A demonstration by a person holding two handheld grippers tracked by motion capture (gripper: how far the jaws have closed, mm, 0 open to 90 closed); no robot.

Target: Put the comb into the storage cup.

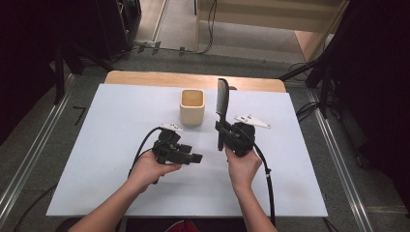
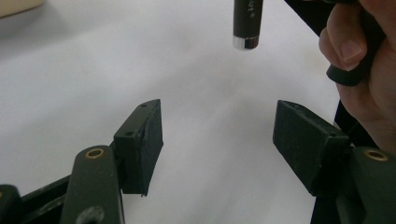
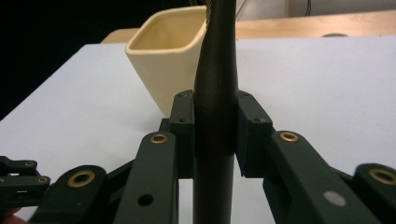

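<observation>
A black hairbrush stands upright in the air, its bristle head above and its handle clamped between the jaws of my right gripper, which is shut on it. The handle's silver-tipped lower end hangs above the white mat. A cream square cup stands upright on the mat just left of the brush; it also appears behind the handle as the cup in the right gripper view. My left gripper is held low to the left, pointing right, open with nothing between its pads.
A white mat covers the wooden table; its far edge shows behind the cup. Cables trail from both grippers toward the near edge. Metal rails and dark stands flank the table on the floor.
</observation>
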